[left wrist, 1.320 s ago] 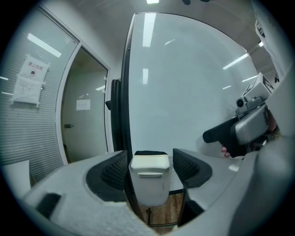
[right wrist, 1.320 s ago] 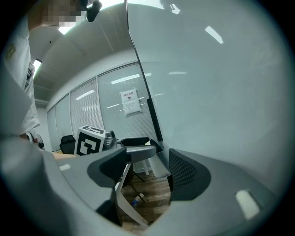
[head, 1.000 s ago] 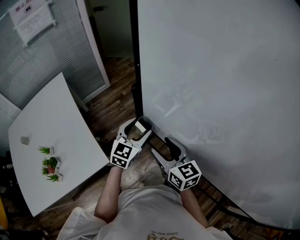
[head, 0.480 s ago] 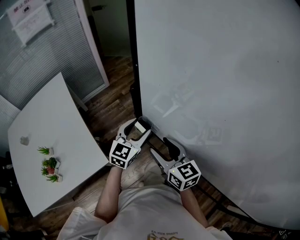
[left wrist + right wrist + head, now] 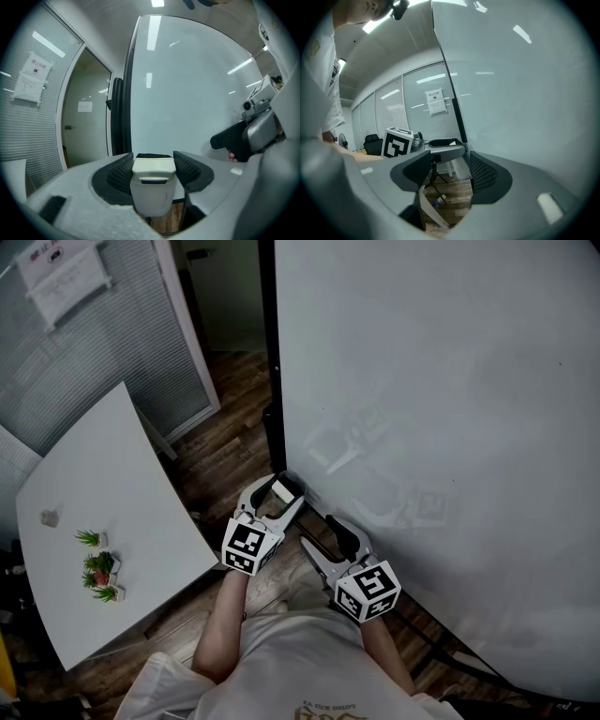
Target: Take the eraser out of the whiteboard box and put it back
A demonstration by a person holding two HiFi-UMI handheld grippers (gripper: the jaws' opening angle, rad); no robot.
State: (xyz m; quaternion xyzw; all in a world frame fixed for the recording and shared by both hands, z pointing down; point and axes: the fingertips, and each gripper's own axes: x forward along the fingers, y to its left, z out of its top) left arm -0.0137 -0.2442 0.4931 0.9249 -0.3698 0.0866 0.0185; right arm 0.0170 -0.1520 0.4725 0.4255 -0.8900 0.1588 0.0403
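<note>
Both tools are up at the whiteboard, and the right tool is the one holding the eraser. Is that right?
Not quite. The eraser sits clamped in the left tool, as the left gripper view shows. The right tool is empty, its jaws apart though they have just been closing a little. Both are at the whiteboard.

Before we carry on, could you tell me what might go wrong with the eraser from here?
The eraser is pinched between the left gripper's pads above the wooden floor; if the grip loosens, it may drop there. It also sits close to the whiteboard, so a forward nudge could knock it askew.
</note>
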